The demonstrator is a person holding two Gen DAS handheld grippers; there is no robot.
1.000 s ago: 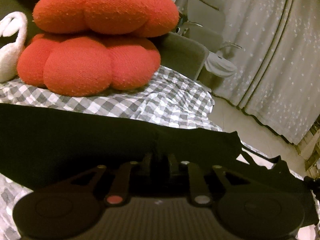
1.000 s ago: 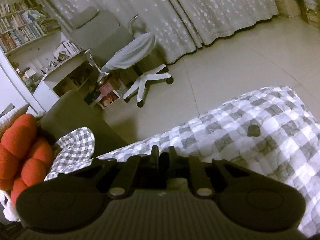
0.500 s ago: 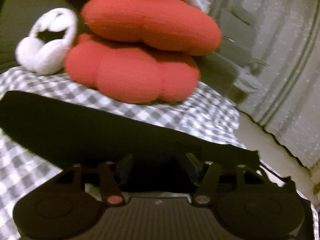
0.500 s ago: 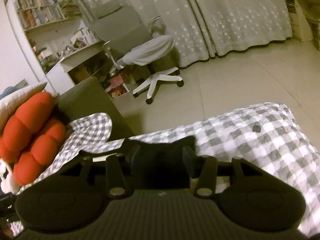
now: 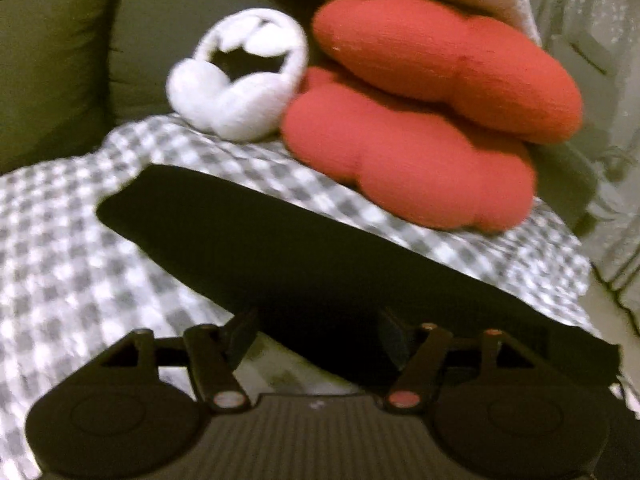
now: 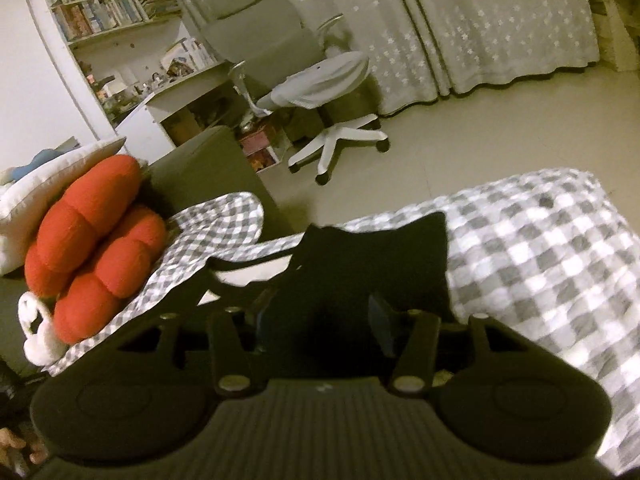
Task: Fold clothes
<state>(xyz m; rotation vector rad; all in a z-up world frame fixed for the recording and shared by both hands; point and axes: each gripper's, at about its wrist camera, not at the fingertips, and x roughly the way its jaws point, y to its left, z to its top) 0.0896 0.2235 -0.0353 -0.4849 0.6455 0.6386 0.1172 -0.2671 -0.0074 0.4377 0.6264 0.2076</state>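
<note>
Mid-fold, likely — black garment [image 5: 320,248] flat on checked bed [image 5: 60,264], left gripper [image 5: 316,332] and right gripper [image 6: 320,312] fingers both wide astride its edges; next needs a firm pinch.

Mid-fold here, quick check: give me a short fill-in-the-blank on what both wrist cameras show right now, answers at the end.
1. The black garment lies on a grey-and-white ____ blanket.
2. Beyond the garment, two stacked cushions are ____ in colour.
3. In the right wrist view, the white-based office chair stands in front of the ____.
4. The fingers of the left hand-held gripper stand ____, with the garment's edge between them.

Missing words: checked; red; curtain; apart
</note>
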